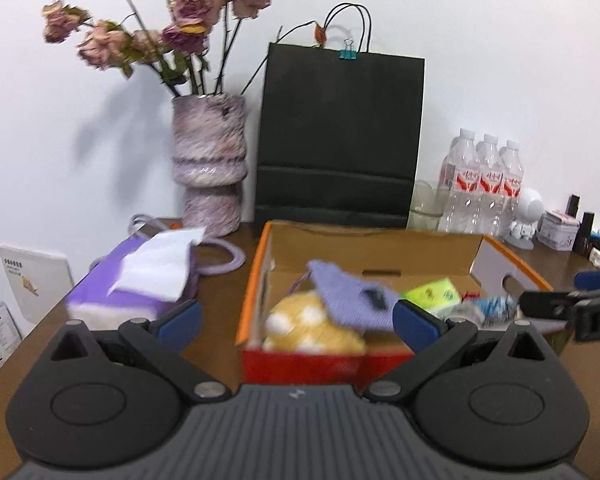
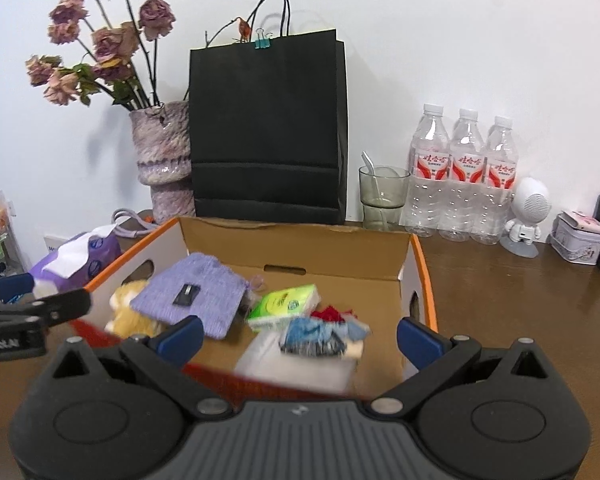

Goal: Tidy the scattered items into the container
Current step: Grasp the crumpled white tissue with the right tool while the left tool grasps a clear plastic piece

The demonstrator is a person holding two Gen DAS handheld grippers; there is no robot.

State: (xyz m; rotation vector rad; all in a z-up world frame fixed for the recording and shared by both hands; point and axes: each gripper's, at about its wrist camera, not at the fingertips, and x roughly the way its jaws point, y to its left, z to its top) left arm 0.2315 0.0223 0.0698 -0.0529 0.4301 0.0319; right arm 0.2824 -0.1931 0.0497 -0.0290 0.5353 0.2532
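An orange-and-red cardboard box (image 1: 256, 280) (image 2: 300, 240) stands open on the brown table (image 2: 500, 304). Inside lie a purple knitted pouch (image 1: 352, 300) (image 2: 192, 292), a yellow plush (image 1: 308, 328) (image 2: 126, 314), a green tissue pack (image 1: 432, 294) (image 2: 284, 304), a red item (image 2: 332, 314), a blurred blue-and-white packet (image 1: 488, 308) (image 2: 320, 334) and a pale packet (image 2: 296, 364). My left gripper (image 1: 298, 322) hovers open at the box's front wall, holding nothing. My right gripper (image 2: 300, 338) is open above the box's front right, nothing gripped. Each gripper shows in the other's view (image 1: 572, 308) (image 2: 32, 312).
Behind the box stand a black paper bag (image 2: 268, 132) and a purple vase of dried roses (image 1: 210, 164). A purple tissue box (image 1: 136, 284) sits left of the box. A glass with a spoon (image 2: 382, 196), three water bottles (image 2: 460, 180), a white figurine (image 2: 526, 216) and a tin (image 2: 578, 240) line the back right.
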